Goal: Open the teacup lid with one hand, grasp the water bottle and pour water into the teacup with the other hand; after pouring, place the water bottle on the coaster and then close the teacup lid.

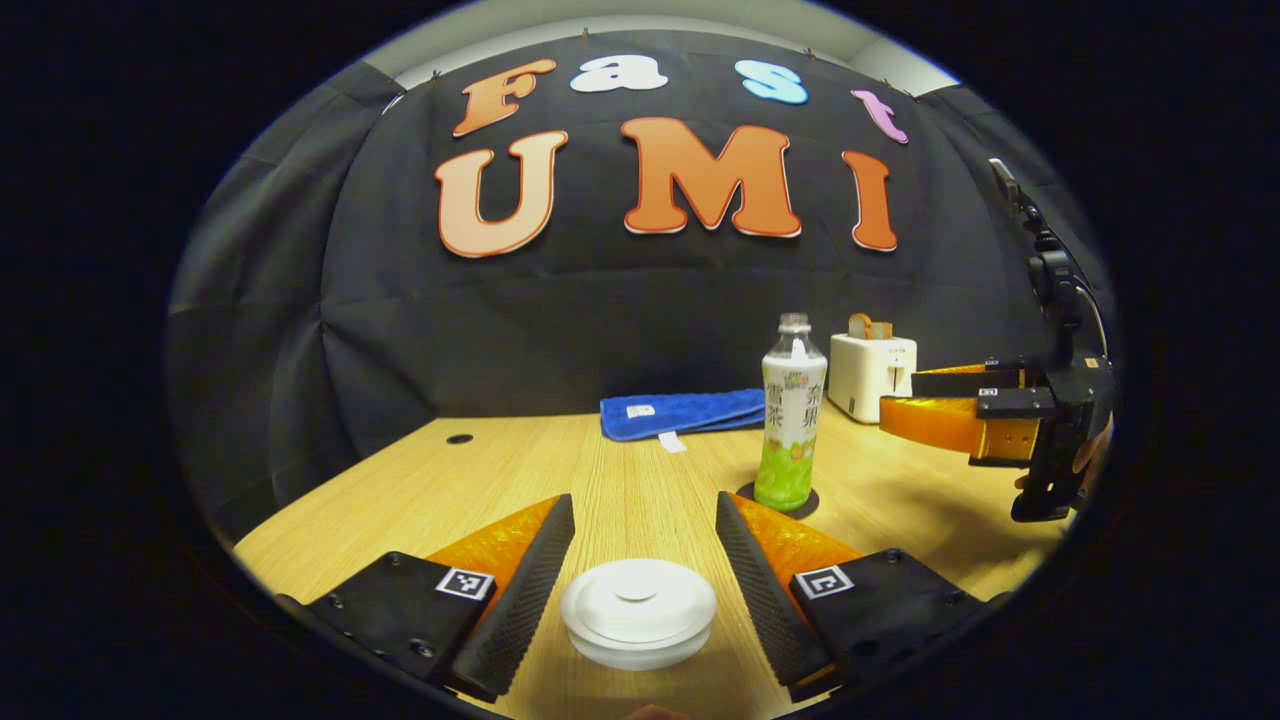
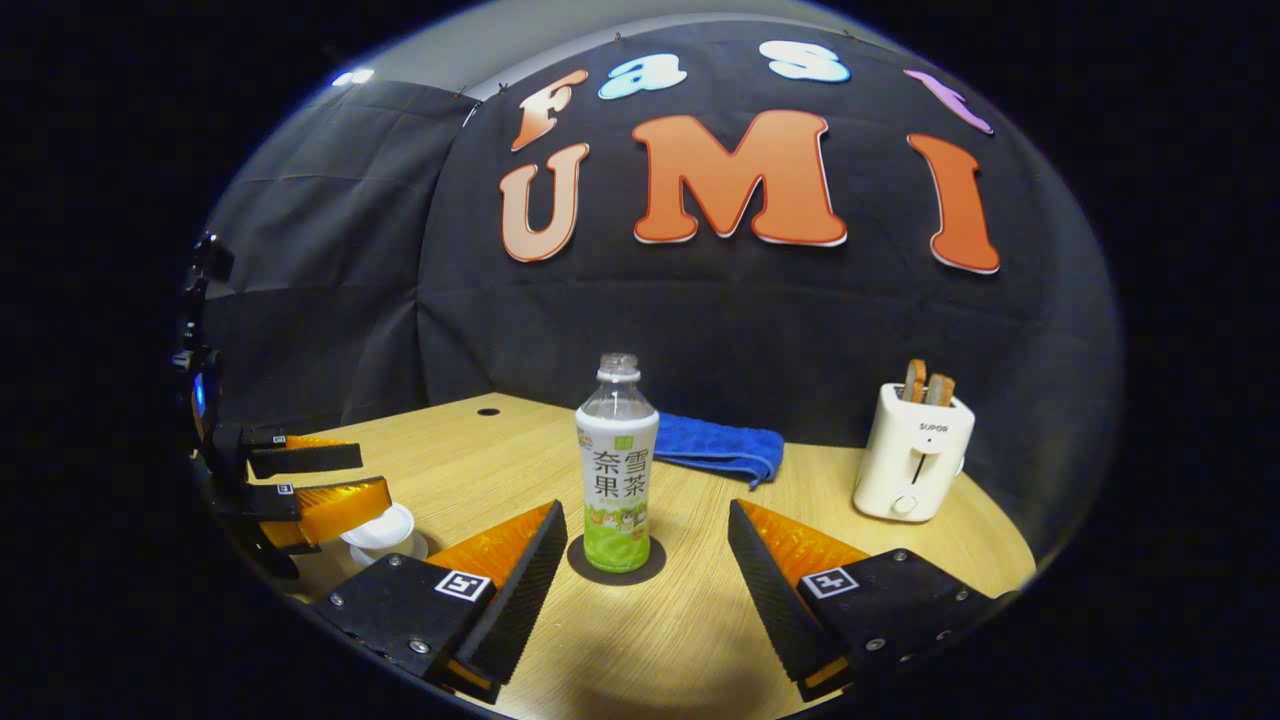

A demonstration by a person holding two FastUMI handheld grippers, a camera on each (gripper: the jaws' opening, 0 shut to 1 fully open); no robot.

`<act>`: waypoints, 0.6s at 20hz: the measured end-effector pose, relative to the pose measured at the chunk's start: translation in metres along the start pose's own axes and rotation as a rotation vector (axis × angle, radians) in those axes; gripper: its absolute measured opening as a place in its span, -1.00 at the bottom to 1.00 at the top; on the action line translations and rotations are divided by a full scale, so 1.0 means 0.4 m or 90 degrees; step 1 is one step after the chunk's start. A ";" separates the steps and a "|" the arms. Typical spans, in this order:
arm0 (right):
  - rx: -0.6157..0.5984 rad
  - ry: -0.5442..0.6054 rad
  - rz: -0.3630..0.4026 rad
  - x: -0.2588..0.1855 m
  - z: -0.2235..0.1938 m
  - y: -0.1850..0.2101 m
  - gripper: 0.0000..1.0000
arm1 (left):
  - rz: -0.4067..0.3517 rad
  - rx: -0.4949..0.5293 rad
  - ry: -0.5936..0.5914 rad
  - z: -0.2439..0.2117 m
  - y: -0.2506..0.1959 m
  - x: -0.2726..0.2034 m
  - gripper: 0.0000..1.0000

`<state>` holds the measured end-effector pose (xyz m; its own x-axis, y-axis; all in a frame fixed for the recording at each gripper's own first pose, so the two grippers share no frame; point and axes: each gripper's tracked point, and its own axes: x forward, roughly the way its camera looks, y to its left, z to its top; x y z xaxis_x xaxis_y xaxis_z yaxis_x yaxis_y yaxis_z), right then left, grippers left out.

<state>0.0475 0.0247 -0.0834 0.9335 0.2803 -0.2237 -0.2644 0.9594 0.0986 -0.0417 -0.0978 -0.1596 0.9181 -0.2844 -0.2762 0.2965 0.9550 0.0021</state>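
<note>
Now, here is how your scene stands:
Left hand-held gripper (image 1: 645, 540): you hold it spread wide, low centre of the left gripper view, gripping nothing.
Teacup (image 1: 638, 612): between those fingers at the bottom, lid (image 1: 638, 598) on.
Right hand-held gripper (image 2: 647, 555): wide apart, empty.
Water bottle (image 2: 617, 470): centre of the right gripper view, upright on the coaster (image 2: 650, 568).
Desk (image 2: 690, 620): blue towel (image 2: 720, 446) behind the bottle, toaster (image 2: 910, 460) at right.

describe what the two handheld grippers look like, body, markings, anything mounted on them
Each gripper, left gripper and right gripper, has two wedge-shaped fingers with ribbed inner faces. They sit on black blocks with visible screws, each bearing a square black-and-white tag. Seen from across the table, the body is black, with a jointed black mount rising above it.
</note>
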 end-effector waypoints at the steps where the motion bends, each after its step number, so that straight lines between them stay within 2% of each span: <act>1: -0.011 -0.010 -0.011 -0.012 0.013 -0.003 0.94 | 0.003 0.002 -0.016 0.029 0.000 -0.002 0.90; 4: -0.023 -0.031 -0.034 -0.048 0.058 -0.003 0.94 | 0.017 -0.009 -0.057 0.119 -0.002 -0.001 0.94; 5: -0.028 -0.031 -0.044 -0.064 0.067 -0.004 0.94 | 0.020 -0.017 -0.067 0.141 0.000 0.000 0.89; 7: -0.041 -0.049 -0.064 -0.092 0.100 -0.013 0.94 | 0.024 -0.030 -0.087 0.184 -0.002 0.004 1.00; 8: -0.045 -0.063 -0.073 -0.103 0.118 -0.015 0.94 | 0.029 -0.030 -0.096 0.203 0.004 0.003 0.89; 9: -0.047 -0.072 -0.084 -0.115 0.133 -0.020 0.94 | 0.034 -0.027 -0.102 0.217 0.008 0.003 0.95; 11: -0.045 -0.084 -0.101 -0.135 0.152 -0.029 0.95 | 0.035 -0.021 -0.105 0.236 0.006 0.004 0.90; 12: -0.042 -0.082 -0.108 -0.143 0.154 -0.034 0.95 | 0.034 -0.020 -0.103 0.241 0.003 0.000 0.94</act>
<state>0.0126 -0.0064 -0.0124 0.9881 0.1126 -0.1051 -0.1126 0.9936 0.0061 -0.0159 -0.1049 -0.0670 0.9635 -0.2402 -0.1185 0.2397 0.9707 -0.0187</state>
